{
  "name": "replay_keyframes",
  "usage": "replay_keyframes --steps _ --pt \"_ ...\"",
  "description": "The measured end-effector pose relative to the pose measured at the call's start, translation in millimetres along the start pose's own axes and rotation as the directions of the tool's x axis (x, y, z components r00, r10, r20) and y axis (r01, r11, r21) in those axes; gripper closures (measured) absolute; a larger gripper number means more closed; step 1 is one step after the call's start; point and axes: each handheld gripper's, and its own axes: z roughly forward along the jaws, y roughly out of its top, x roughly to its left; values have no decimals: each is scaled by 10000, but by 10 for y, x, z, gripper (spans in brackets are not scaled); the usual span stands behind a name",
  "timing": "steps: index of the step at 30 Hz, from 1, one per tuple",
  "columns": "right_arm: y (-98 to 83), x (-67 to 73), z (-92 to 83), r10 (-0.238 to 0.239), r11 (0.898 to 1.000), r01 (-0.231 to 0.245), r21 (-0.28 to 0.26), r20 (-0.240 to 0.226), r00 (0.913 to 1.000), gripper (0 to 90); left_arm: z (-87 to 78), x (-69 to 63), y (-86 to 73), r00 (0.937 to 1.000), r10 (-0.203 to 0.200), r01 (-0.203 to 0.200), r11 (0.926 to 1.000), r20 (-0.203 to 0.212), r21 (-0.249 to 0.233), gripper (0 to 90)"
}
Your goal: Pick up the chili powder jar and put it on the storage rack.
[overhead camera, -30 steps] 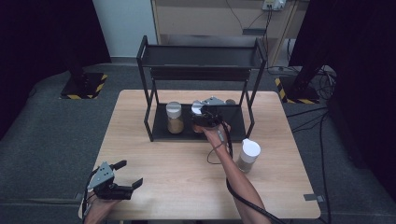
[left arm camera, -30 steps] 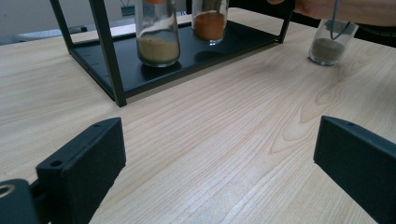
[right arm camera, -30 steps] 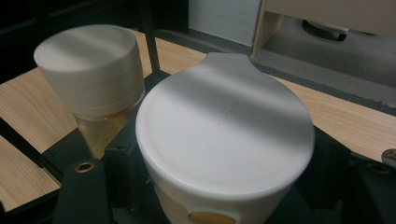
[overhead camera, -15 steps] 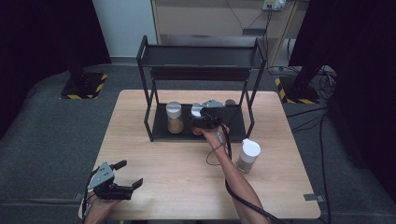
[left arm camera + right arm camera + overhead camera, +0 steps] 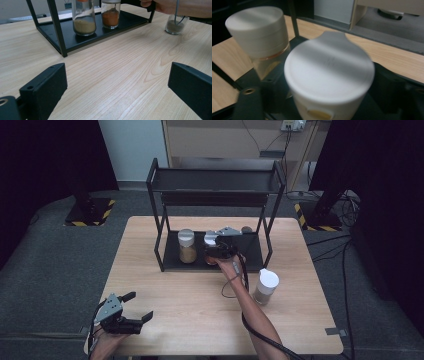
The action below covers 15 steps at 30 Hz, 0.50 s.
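Note:
My right gripper [image 5: 216, 251] reaches into the lower level of the black rack [image 5: 215, 180], around a white-lidded jar of orange spice [image 5: 329, 67]. Its jaws have just been opening; the jar stands between them on the rack's tray, and the pads no longer press on it. A second jar with tan spice [image 5: 187, 247] stands just to its left on the same tray. My left gripper [image 5: 141, 306] rests low over the table's front left corner, open with nothing between its fingers.
A third white-lidded jar [image 5: 265, 286] stands on the wooden table [image 5: 165, 285] right of my right forearm. The rack's upright posts [image 5: 56, 27] and upper shelf frame the tray. The right gripper's cable [image 5: 235, 280] loops over the table.

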Motion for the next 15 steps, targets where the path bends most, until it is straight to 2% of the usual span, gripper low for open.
replay_keyframes --steps 2,4,10,15 --pt "19 -32 -28 264 9996 -265 -77 -112 9996 150 2 1 0 10000 -2 2 10000 5 -1 13" --pt "64 -27 -65 240 9996 -240 -124 5 9997 115 3 0 1 10000 4 -4 10000 6 7 13" --pt "251 -60 -237 119 9995 -124 -279 -178 9998 96 2 -6 5 10000 37 -37 10000 3 13 13" --pt "393 -39 -429 -202 9983 182 -557 -356 9992 95 4 -6 7 10000 60 -60 10000 27 13 13"
